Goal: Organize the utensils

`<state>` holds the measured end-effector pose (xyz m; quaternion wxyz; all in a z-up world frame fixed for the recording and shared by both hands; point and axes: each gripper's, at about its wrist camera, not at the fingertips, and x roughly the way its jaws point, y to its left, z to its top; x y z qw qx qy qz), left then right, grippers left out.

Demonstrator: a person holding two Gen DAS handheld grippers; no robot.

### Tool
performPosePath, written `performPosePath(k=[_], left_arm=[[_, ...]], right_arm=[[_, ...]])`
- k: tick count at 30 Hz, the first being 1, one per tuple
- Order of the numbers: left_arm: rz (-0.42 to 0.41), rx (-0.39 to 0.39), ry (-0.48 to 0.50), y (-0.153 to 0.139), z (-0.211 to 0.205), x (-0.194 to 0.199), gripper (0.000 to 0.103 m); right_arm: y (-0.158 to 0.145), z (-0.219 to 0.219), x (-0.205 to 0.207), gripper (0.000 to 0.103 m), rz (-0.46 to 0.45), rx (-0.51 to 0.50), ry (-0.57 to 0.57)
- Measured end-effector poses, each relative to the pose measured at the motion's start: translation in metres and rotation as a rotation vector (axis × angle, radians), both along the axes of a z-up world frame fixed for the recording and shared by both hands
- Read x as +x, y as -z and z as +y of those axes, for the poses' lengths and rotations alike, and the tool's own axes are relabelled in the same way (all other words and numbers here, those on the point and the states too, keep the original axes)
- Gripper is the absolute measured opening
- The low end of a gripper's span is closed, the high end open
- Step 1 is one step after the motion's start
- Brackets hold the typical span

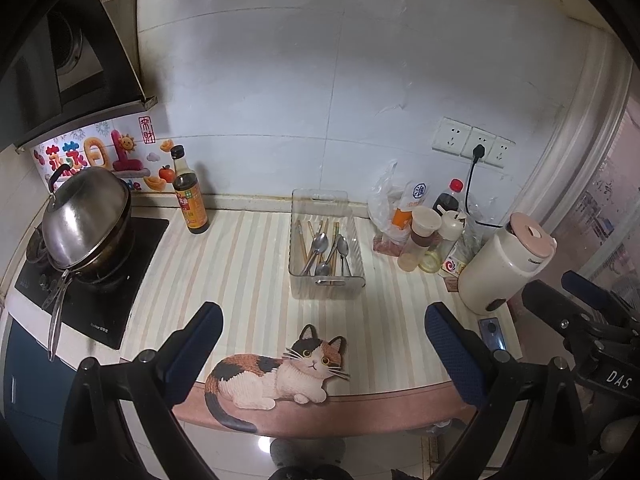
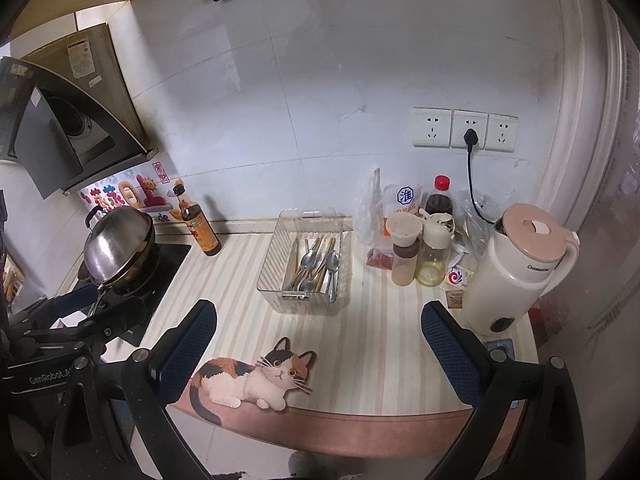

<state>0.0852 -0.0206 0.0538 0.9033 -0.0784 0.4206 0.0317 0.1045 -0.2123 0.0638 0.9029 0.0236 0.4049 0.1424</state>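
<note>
Both grippers [image 1: 320,344] [image 2: 318,344] agape before utensil bin [image 1: 326,280]

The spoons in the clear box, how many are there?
4 that I can count. All lie in the clear box with the chopsticks: one left, one right, one between them, one nearest the front. More may be hidden underneath.

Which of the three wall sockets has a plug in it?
The middle socket: a black plug with a cord hanging down sits in it, while those on either side are bare.

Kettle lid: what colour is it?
Pale pink, on a cream kettle; the lid shows best in the right wrist view.
</note>
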Motion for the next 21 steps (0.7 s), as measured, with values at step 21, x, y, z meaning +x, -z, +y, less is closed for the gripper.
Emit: performPosePath(k=[21], left_arm=[[0.003,-0.015,-0.005,0.0046,-0.0025,-0.0028,0.103]], right_arm=[[0.0089,0.0025,0.0006,0.103,0.019,0.008,-0.028]])
